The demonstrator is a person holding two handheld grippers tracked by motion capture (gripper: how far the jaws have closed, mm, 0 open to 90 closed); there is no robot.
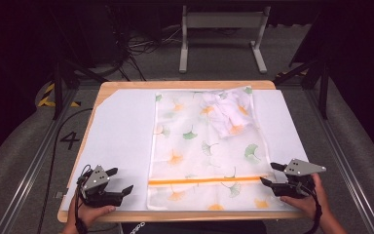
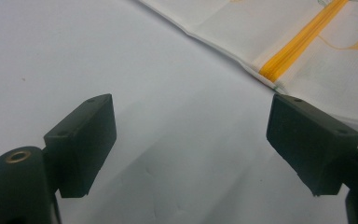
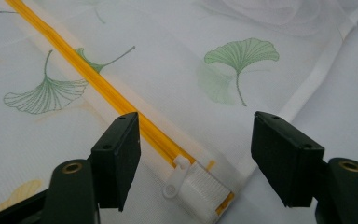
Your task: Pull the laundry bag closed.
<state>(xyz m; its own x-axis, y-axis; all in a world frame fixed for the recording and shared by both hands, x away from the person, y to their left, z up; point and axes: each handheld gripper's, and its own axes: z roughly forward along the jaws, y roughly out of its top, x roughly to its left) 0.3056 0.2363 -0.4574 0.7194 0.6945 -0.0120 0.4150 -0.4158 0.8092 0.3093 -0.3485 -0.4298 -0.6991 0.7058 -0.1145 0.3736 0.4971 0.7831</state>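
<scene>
On the table [image 1: 108, 90], over a white sheet [image 1: 119, 141], a mesh bag [image 1: 199, 151] printed with leaves, lying flat, orange zipper [image 1: 207, 181] running across its near end. Bundled white cloth [image 1: 231, 114] inside at far right. Left gripper [image 1: 119, 181] beside the bag's left edge, jaws wide apart, holding nothing. Right gripper [image 3: 196, 154] wide open over the white zipper pull [image 3: 176, 177], gripping nothing.

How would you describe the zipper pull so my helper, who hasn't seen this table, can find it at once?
On the white-covered table lies a sheer mesh bag printed with ginkgo leaves. An orange zipper crosses it near the person's edge; follow that to its end by the right gripper. There sits the zipper pull, a small white tab with a hole, pale against the orange.
</scene>
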